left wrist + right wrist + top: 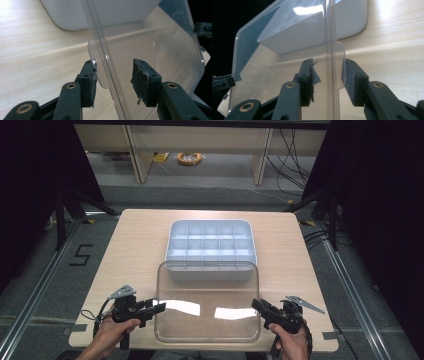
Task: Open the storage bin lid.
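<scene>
Two hand-held grippers carry the work here: our left hand-held gripper [159, 307] and right hand-held gripper [256, 304] each clench a side edge of the clear, rounded-rectangle plastic lid [207, 290]. In the left gripper view the lid's rim [100, 72] runs between the jaws, with one pad on a small side tab; the right gripper view shows the same on the opposite edge [332, 50]. We hold the lid above the near part of the pale wooden surface [135, 250], its far edge overlapping the near wall of the white plastic compartment tray [210, 242], which sits in the middle of the surface with its grid of cells uncovered.

We judge the step in hand to be bringing the lid over the tray to close it. The next move calls for carrying it forward with both hands evenly, squaring its corners with the tray's, and lowering it flat before we let go.
</scene>
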`<state>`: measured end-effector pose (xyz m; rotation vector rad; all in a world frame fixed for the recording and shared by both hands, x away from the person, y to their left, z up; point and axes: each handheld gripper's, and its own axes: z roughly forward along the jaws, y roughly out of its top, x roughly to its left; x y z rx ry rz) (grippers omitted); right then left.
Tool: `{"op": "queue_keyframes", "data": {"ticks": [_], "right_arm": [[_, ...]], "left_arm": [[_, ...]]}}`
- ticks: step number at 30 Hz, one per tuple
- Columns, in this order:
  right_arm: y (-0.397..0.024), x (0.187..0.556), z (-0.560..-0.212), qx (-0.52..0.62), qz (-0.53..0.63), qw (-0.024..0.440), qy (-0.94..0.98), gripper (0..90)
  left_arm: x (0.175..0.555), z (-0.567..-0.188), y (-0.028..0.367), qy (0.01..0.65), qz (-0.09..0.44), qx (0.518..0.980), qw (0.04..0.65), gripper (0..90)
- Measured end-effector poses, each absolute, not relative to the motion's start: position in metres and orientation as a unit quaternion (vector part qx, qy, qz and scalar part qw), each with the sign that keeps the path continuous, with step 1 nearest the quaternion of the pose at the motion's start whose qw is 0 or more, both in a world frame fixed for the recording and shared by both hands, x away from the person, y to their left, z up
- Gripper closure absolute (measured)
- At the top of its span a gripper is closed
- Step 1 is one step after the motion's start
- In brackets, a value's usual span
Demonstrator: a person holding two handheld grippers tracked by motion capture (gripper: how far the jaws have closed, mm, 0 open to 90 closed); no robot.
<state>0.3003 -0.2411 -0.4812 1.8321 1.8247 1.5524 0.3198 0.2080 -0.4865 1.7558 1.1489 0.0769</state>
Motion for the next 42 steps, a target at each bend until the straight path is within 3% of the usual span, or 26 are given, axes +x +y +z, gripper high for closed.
{"op": "queue_keyframes", "data": {"ticks": [9, 11, 13, 19, 32, 34, 36, 42], "right_arm": [[-0.245, 0.296, -0.489, 0.606, 0.503, 0.069, 0.613, 61.5], [-0.243, 0.294, -0.489, 0.620, 0.499, 0.046, 0.604, 61.2], [-0.244, 0.296, -0.495, 0.610, 0.489, 0.070, 0.620, 60.9], [-0.240, 0.293, -0.495, 0.627, 0.485, 0.044, 0.608, 60.7], [-0.240, 0.295, -0.502, 0.630, 0.466, 0.036, 0.620, 60.0], [-0.242, 0.298, -0.507, 0.615, 0.465, 0.057, 0.635, 60.0], [-0.240, 0.297, -0.507, 0.633, 0.464, 0.033, 0.619, 59.7], [-0.242, 0.299, -0.510, 0.626, 0.460, 0.040, 0.628, 59.3]], "left_arm": [[0.316, -0.497, 0.203, 0.471, 0.025, 0.741, 0.478, 54.7], [0.316, -0.499, 0.202, 0.471, 0.024, 0.741, 0.479, 54.1], [0.316, -0.501, 0.202, 0.474, 0.023, 0.740, 0.477, 53.4], [0.316, -0.502, 0.202, 0.472, 0.021, 0.742, 0.475, 52.4], [0.314, -0.508, 0.201, 0.474, 0.013, 0.758, 0.448, 49.2], [0.315, -0.509, 0.200, 0.475, 0.013, 0.758, 0.446, 48.9], [0.316, -0.510, 0.200, 0.477, 0.009, 0.759, 0.444, 48.7], [0.317, -0.511, 0.200, 0.480, 0.005, 0.758, 0.441, 48.4]]}}
